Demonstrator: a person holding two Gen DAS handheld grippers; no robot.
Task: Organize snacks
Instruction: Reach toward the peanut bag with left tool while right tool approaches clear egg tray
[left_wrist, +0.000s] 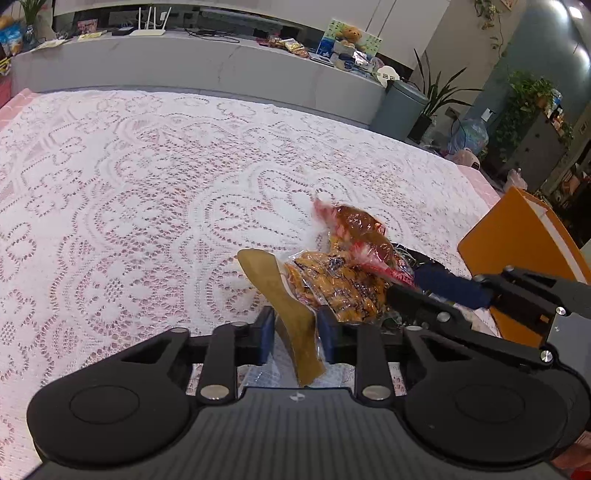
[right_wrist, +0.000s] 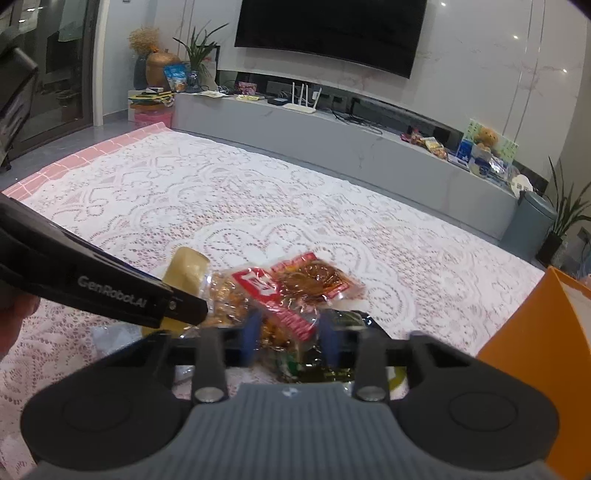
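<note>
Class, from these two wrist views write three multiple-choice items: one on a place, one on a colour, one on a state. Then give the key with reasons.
1. Where is the orange box relative to the snack pile?
A. To its right B. To its left C. Behind it
2. What colour is the packet between the left gripper's pads?
A. Green B. Blue C. Tan
3. How is the right gripper?
A. Wide open B. Shut on a red packet C. Out of view

Key: 1 A, the box sits at the right edge; 2 C, the strip is tan; 3 B, both pads press the packet.

White lace cloth (left_wrist: 147, 184), orange box (left_wrist: 517, 251).
</note>
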